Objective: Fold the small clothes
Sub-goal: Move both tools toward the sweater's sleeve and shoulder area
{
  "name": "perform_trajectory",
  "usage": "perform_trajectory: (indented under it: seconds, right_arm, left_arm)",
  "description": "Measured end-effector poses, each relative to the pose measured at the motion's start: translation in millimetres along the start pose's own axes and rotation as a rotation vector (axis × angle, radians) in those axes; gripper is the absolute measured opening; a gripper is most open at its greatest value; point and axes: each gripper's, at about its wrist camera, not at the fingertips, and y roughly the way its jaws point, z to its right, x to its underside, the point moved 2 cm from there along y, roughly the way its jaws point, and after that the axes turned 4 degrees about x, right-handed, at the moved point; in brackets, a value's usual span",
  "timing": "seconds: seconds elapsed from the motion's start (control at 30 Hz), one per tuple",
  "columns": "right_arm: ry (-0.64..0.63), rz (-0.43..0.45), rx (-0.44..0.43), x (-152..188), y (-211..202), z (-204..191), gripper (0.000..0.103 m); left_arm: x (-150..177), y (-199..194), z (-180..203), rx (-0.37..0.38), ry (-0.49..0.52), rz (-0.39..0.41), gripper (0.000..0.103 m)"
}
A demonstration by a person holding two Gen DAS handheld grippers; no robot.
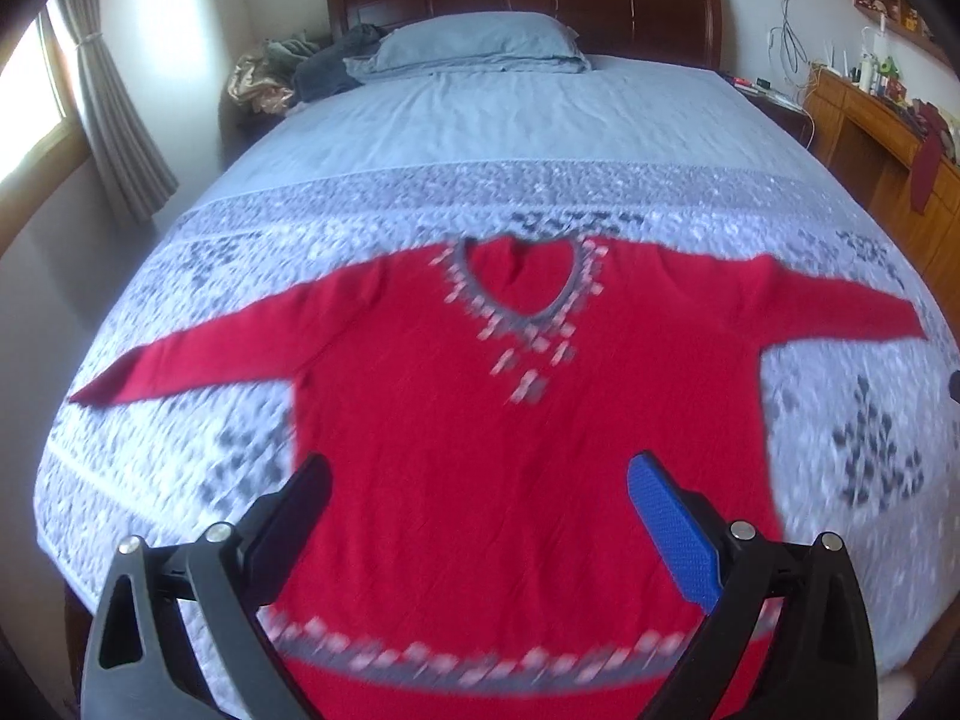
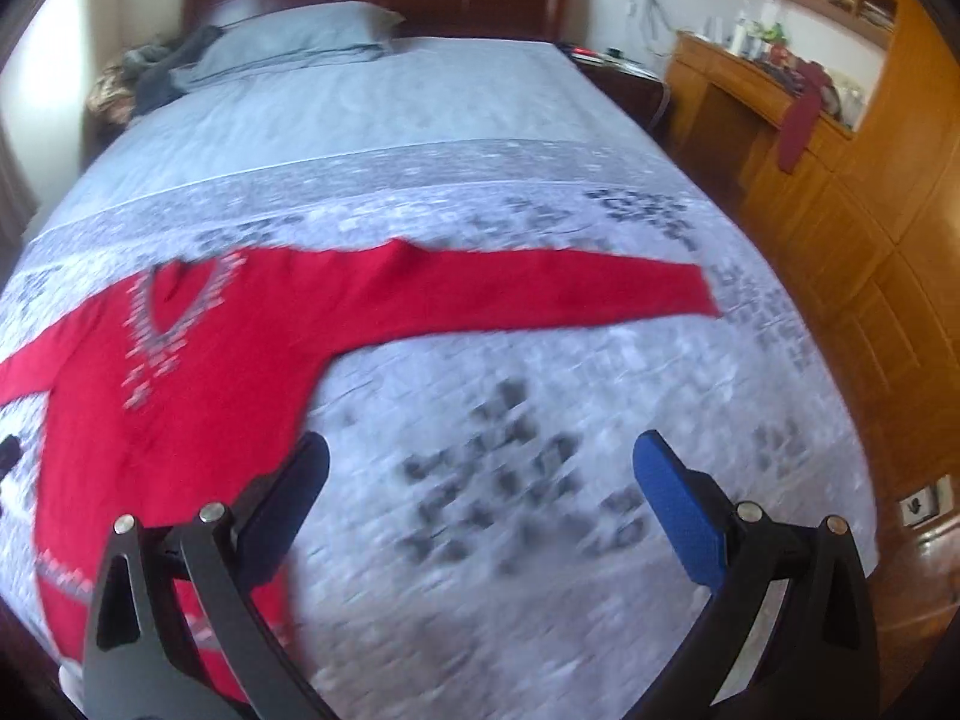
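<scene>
You have one red sweater (image 1: 468,420) spread flat on one bed (image 1: 540,120) — two sleeves out, one to each side. One blue pillow (image 1: 474,42) lies at the headboard, with one heap of crumpled clothes (image 1: 300,69) beside it. You hold two claws — the left claw (image 1: 480,483) and the right claw (image 2: 480,462) — each with two fingers, one black and one blue. One dark red cloth (image 2: 798,126) hangs off the wooden cabinet (image 2: 840,192).
</scene>
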Motion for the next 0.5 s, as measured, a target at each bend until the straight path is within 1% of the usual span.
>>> perform_trajectory:
  seconds: [0.03,0.1,0.2,0.23,0.3,0.37,0.4,0.5]
  right_arm:
    - [0.018,-0.013,0.008,-15.7,19.2,21.2,0.1]
    - [0.066,-0.041,-0.003,-40.9,56.9,61.9,0.1]
    - [0.113,-0.101,-0.035,-64.0,105.0,101.8,0.1]
    - [0.121,-0.129,-0.047,-71.7,126.5,117.1,0.1]
    - [0.13,-0.174,-0.064,-80.2,156.8,136.6,0.1]
    - [0.142,-0.22,-0.069,-89.0,191.3,159.2,0.1]
    - [0.157,-0.236,-0.068,-91.5,206.1,169.3,0.1]
    - [0.219,-0.283,-0.112,-95.2,242.0,192.9,0.1]
  left_arm:
    - [-12.3,10.6,11.8,0.007,-0.002,0.003,0.099]
    - [-39.5,36.7,42.7,0.031,-0.004,-0.005,0.099]
    - [-73.5,75.1,95.8,0.066,0.011,-0.016,0.099]
    - [-80.1,84.3,109.3,0.072,0.017,-0.02,0.099]
    - [-96.2,109.8,146.4,0.107,0.038,-0.039,0.099]
    - [-109.3,134.0,181.9,0.126,0.057,-0.06,0.099]
    - [-113.8,142.8,195.2,0.128,0.064,-0.067,0.099]
    - [-122.4,164.3,231.1,0.144,0.085,-0.078,0.099]
